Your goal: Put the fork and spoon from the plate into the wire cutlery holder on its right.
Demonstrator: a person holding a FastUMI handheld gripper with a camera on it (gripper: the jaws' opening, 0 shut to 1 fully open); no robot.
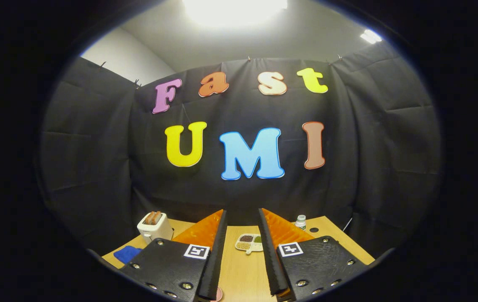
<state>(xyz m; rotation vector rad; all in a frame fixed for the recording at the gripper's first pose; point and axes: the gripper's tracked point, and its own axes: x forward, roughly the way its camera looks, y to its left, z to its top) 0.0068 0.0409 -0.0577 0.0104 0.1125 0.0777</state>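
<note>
My gripper [242, 214] is held high and level over a wooden table [239, 272], its two orange fingers with black pads apart and nothing between them. A small pink rim [218, 294] peeks out by the base of the left finger; I cannot tell what it is. The fork, the spoon, the plate and the wire cutlery holder lie outside what I see.
A white toaster [155, 226] with toast stands at the back left of the table, a blue cloth [127, 253] in front of it. A white divided dish [249, 242] of grains lies beyond the fingers. A small white bottle [301, 221] stands at the back right.
</note>
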